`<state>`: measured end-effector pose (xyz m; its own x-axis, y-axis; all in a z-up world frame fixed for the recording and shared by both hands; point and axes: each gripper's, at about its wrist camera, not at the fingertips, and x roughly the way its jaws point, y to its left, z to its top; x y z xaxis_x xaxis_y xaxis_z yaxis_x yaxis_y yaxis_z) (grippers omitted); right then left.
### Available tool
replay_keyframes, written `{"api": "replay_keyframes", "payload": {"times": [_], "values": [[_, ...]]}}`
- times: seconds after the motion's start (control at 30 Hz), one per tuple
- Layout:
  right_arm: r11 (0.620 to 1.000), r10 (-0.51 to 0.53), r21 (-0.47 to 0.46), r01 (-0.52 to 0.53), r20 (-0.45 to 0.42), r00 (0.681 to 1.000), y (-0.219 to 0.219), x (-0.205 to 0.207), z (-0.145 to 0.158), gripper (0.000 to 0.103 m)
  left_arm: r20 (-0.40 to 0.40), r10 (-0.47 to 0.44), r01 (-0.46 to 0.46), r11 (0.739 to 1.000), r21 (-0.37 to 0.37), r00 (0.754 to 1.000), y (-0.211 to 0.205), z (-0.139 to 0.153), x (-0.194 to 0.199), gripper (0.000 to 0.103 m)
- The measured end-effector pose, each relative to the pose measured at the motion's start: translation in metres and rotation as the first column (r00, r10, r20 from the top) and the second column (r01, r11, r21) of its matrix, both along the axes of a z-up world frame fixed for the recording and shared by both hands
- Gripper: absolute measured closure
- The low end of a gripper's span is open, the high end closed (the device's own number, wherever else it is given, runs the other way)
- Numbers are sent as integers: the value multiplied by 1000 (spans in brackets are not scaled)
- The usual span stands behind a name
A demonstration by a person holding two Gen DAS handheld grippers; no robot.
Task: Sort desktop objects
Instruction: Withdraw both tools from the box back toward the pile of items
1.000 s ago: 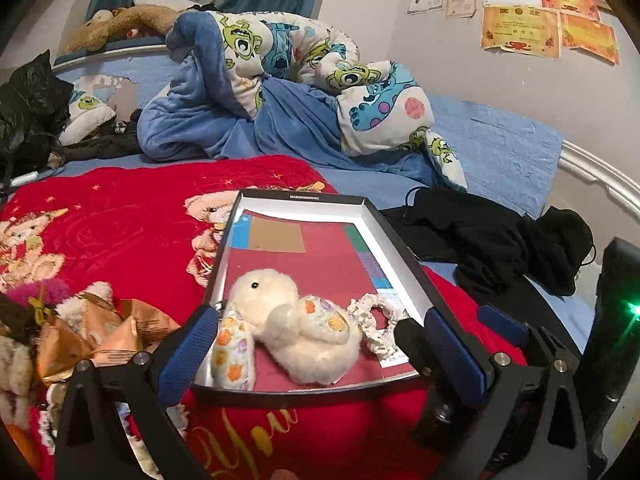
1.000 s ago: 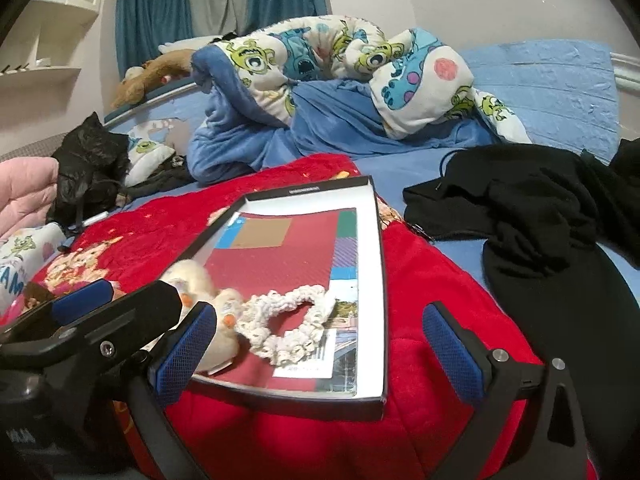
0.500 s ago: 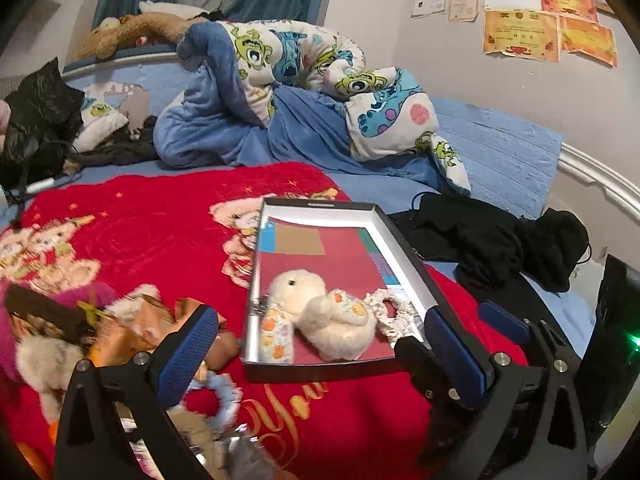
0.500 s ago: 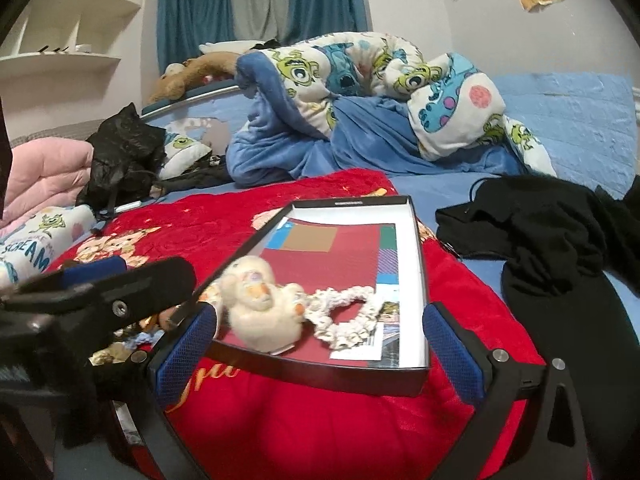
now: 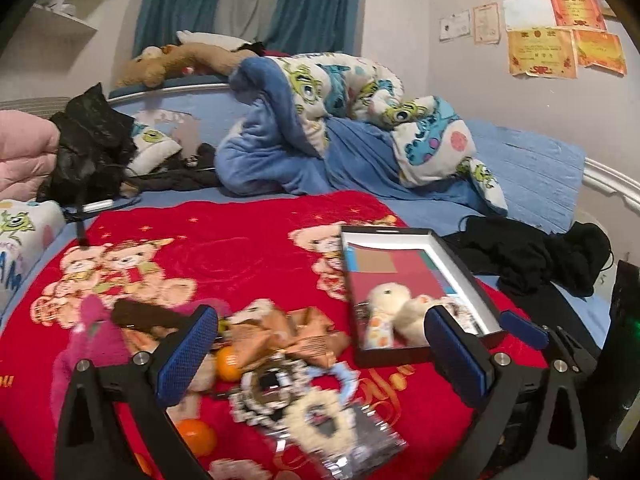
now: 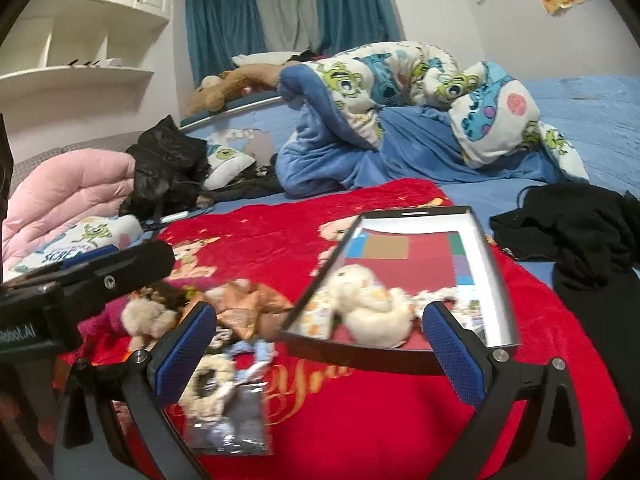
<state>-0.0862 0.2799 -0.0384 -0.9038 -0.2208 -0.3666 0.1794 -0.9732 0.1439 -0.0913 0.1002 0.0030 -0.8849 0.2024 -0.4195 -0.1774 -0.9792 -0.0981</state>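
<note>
A black-rimmed box lid (image 5: pixel 466 268) (image 6: pixel 492 264) lies on the red blanket and holds a white plush duck (image 5: pixel 390 306) (image 6: pixel 364 300) and a cream scrunchie (image 6: pixel 436 296). A pile of small things lies left of it: a tan bow (image 5: pixel 288 330) (image 6: pixel 248 300), a pink plush (image 5: pixel 90 340), orange balls (image 5: pixel 228 360), a cream scrunchie on a packet (image 5: pixel 320 420) (image 6: pixel 210 380), a light blue scrunchie (image 5: pixel 340 374). My left gripper (image 5: pixel 320 360) is open and empty above the pile. My right gripper (image 6: pixel 320 354) is open and empty before the lid.
Black clothes (image 5: pixel 532 256) (image 6: pixel 580 232) lie right of the lid. A rumpled blue monster quilt (image 5: pixel 340 120) and a black bag (image 5: pixel 88 148) lie at the back. A pink duvet (image 6: pixel 64 188) is at the left. The left gripper's body (image 6: pixel 80 280) shows in the right wrist view.
Both grippers have pulled back and swung left from the lid. The pile of small things has come into view under them. Both stay open.
</note>
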Motion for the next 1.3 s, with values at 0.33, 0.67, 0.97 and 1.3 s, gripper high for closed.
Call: {"api": "replay_keyframes", "payload": {"times": [0.33,0.67,0.97,1.3], "values": [[997,65,49,-65,13,998,-55,6,-1,0,-6,69,-69,998,1,998,-69,-7,23,0],[988,121,94,-124,33,992,-97,13,-9,0,23,123,-122,992,-35,992,-117,-32,42,0],[986,150,73,-153,39,988,-124,20,-11,0,46,162,-160,986,-37,986,-147,-47,61,0],[956,276,72,-284,101,956,-156,26,-27,0,101,185,-180,982,-59,978,-160,-77,71,0]]}}
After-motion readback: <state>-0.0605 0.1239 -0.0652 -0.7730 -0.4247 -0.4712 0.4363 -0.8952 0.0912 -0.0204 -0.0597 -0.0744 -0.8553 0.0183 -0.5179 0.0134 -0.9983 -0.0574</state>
